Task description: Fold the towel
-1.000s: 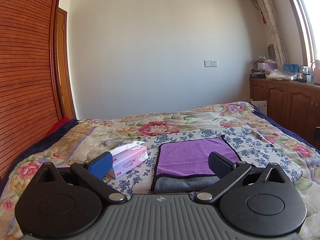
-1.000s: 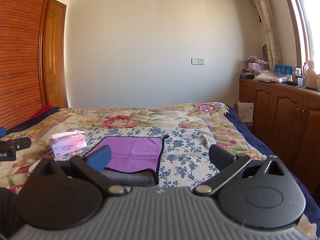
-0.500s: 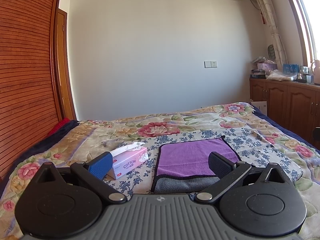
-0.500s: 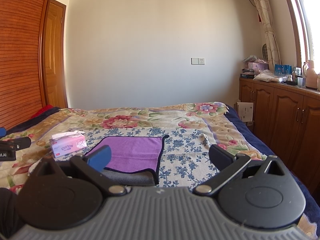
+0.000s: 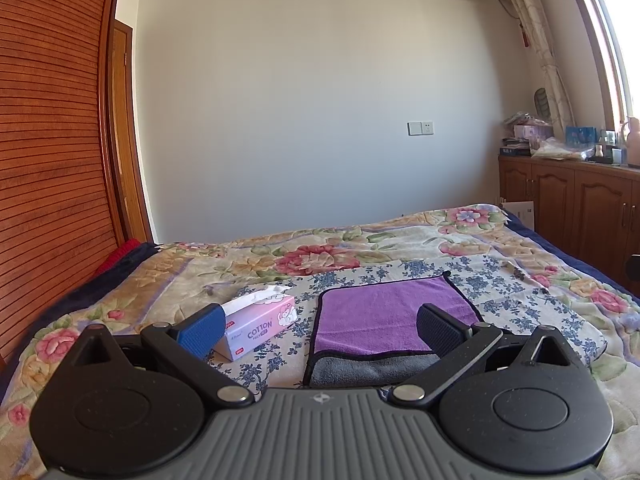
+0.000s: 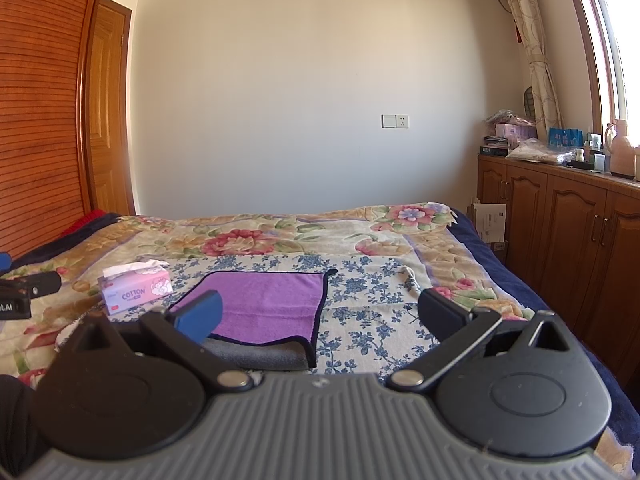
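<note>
A purple towel [image 5: 384, 312] with a dark hem lies flat on the bed, its near edge turned over to show a grey underside [image 5: 372, 370]. It also shows in the right wrist view [image 6: 268, 304]. My left gripper [image 5: 320, 330] is open and empty, held above the bed just short of the towel's near edge. My right gripper [image 6: 320, 314] is open and empty, near the towel's right near corner. The left gripper's tip [image 6: 24, 292] shows at the left edge of the right wrist view.
A pink tissue box [image 5: 260, 324] sits left of the towel on the blue-flowered cloth [image 5: 500, 296]. The floral quilt [image 5: 320, 256] covers the bed. Wooden cabinets [image 6: 560, 232] with clutter stand to the right, a slatted wardrobe [image 5: 48, 160] to the left.
</note>
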### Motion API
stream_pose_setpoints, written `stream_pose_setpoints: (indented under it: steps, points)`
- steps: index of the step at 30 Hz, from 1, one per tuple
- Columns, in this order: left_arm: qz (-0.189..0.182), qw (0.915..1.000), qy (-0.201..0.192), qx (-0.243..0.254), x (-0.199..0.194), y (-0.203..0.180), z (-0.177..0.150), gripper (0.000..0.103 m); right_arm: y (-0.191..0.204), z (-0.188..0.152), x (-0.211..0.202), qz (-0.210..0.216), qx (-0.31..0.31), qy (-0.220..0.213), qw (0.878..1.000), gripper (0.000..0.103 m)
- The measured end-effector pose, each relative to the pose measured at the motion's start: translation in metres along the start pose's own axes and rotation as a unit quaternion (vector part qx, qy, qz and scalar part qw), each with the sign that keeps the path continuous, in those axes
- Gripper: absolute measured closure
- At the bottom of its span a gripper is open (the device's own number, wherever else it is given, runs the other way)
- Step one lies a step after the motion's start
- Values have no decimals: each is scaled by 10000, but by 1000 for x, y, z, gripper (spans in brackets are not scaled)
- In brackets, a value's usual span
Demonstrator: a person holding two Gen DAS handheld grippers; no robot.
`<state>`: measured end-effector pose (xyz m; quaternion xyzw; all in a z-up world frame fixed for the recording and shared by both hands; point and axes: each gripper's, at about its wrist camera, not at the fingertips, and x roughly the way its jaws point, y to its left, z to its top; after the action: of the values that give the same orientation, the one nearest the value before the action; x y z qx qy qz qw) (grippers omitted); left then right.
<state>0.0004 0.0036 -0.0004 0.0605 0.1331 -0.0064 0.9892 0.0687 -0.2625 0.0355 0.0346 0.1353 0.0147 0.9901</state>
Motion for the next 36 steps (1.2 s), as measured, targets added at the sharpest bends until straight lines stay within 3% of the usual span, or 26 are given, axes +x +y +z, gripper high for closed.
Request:
stream_pose_setpoints:
  steps: [36]
  points:
    - [-29,9999,112,26,4,0,-1,0,0,-6,4,53,-18,116,9999,0]
